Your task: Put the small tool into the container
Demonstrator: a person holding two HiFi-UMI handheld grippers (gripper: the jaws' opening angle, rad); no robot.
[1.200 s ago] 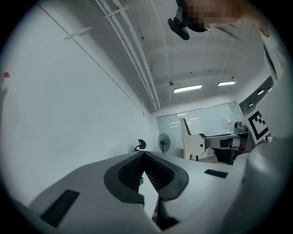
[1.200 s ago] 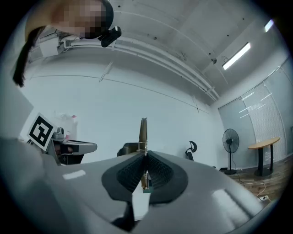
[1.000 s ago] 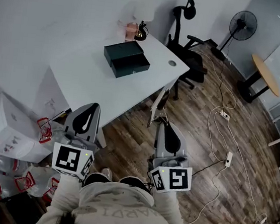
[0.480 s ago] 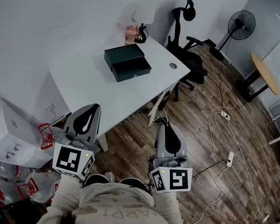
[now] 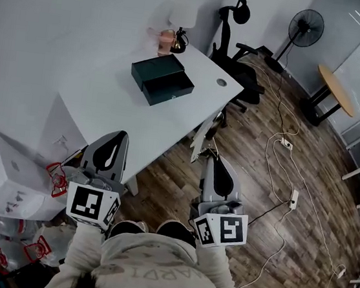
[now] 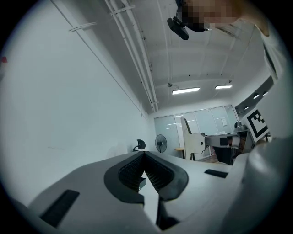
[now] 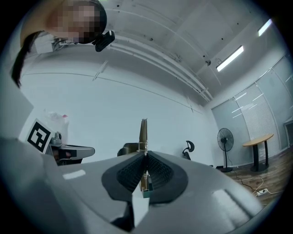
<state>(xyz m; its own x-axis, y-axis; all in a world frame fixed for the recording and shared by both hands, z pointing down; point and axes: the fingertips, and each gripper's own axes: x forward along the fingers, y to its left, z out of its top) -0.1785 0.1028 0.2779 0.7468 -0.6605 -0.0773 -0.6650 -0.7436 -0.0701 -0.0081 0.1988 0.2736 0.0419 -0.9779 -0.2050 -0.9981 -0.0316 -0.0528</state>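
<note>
Though the room has slid slightly in the head view over the last second, little else has changed. Both grippers sit where they were, low and close to my body.

- Right gripper [image 7: 145,157]: jaws clenched on the thin, pale-metal small tool [image 7: 143,132]. Its blade stands up past the tips toward 12 o'clock.
- Left gripper [image 6: 144,155]: jaws pressed together at the tips, nothing between them.
- Container: the dark green rectangular box [image 5: 169,96] lies open on the white desk [image 5: 112,112]. It is at 12 o'clock from me and well apart from both grippers.
- I am standing off the desk's near corner, on the wooden floor [image 5: 256,156].

Reading: the grip is secure and the carry has hardly started. I still have to close on the desk, bring the right gripper over the open box, lower it and let go. The tool is slim, so I should watch for it pivoting.
</note>
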